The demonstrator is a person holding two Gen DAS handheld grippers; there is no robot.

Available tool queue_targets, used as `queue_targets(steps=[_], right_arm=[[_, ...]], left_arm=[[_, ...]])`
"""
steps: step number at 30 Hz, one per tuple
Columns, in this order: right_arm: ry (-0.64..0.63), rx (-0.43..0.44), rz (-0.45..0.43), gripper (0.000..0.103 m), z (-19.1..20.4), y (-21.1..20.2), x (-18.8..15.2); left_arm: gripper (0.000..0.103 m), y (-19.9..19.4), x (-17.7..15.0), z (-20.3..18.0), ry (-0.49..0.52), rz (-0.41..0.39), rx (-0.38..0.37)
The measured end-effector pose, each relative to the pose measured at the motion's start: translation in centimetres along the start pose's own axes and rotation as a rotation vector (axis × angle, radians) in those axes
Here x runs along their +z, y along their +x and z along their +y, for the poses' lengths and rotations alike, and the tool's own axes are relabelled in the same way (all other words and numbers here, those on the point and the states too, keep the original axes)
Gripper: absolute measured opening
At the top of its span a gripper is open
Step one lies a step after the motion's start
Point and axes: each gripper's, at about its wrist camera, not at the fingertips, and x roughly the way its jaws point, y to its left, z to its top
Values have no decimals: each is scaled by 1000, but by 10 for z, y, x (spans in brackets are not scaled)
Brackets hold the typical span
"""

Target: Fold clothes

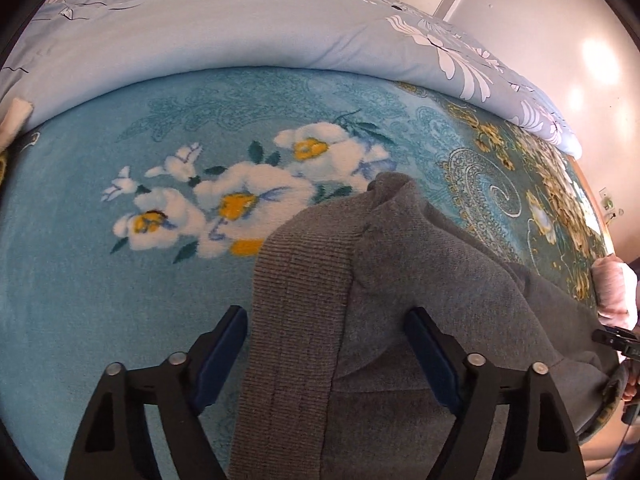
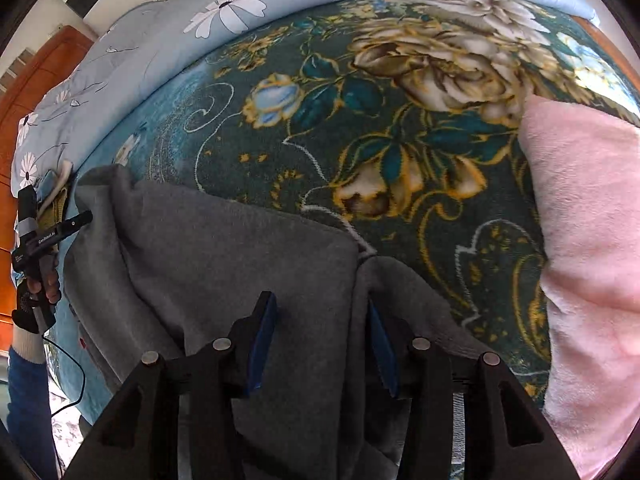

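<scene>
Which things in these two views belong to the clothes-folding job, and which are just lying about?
Part of the job:
- grey garment, spread on the bed
- left gripper, open over the garment
- right gripper, open over the garment

Just lying about:
- floral blanket under the garment
- light blue quilt behind
- pink fleece to one side

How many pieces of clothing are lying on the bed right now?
2. A grey sweater lies near the bed's front edge, under both tongs. A pink fleece piece sits to its right. Others may be out of view.
</scene>
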Motion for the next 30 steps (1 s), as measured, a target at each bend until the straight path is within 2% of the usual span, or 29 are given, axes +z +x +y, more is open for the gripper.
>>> queue_targets(steps=[2,3,4,7,10,12,17,20,22,24,27,30], right_arm=[[-8,-17,-5,25,5,0,-2],[-10,-17,-17,11,6,-3,-2],[-8,-12,-29,8,7,-6,-2],[-27,-5,-70,7,17,-22,0],[-70,-23,-143,7,35,-49,11],[-86,-18,-215,7,47,-71,27],[-118,-35,-376,7,91,-110,89],[-143,-59,-481,7,114,-130,124],[-134,-74,-525,7,122,-130,149],[-130,-111,-528,7,124,-110,173],[-115,-165,-444,7,120,-51,199],[-101,-211,-338,7,117,15,210]], left_arm=[[54,-4,0,-2,-7,-9,-11],[43,-5,0,-2,-16,-12,-27],[37,-6,0,-3,-35,-14,-36],[27,-14,0,-6,-72,-62,-54],[24,-37,6,-9,-68,-152,-42],[22,-60,17,-2,-100,-210,-47],[22,-127,47,26,-156,-370,-1],[22,-155,56,48,-169,-435,24],[22,-156,61,64,-174,-437,66],[23,-139,63,82,-189,-393,89],[23,-95,58,111,-253,-301,83],[24,-56,51,134,-302,-235,77]])
